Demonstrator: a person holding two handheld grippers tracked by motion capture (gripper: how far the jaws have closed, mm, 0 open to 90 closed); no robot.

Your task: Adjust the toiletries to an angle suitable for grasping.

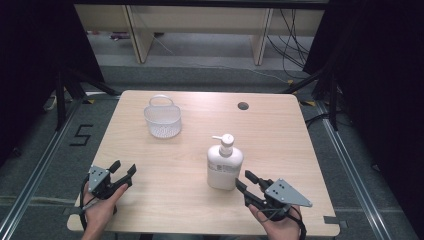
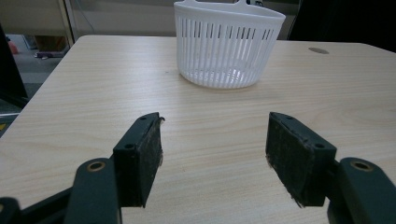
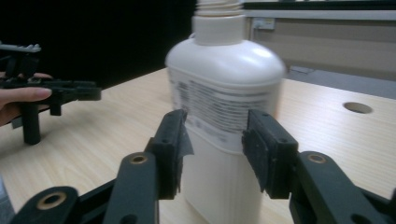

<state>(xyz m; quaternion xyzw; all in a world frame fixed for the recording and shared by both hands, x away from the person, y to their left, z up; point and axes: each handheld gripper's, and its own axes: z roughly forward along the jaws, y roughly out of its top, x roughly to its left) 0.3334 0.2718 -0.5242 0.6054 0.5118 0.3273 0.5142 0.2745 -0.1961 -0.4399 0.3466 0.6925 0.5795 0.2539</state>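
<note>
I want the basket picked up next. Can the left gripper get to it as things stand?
Probably yes: the left gripper is open and aimed at the white basket, with bare table between them.

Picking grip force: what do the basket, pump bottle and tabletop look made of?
Basket: white moulded plastic, thin slotted walls, light passes through.
Pump bottle: opaque white plastic, likely; smooth, slightly glossy shoulder, printed label.
Tabletop: pale wood-grain surface, matte; probably laminate, though solid wood can't be excluded.

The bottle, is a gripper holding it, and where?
Not yet. The right gripper is open, its jaws in front of the bottle, not gripping it. The left gripper is open and holds nothing.
</note>
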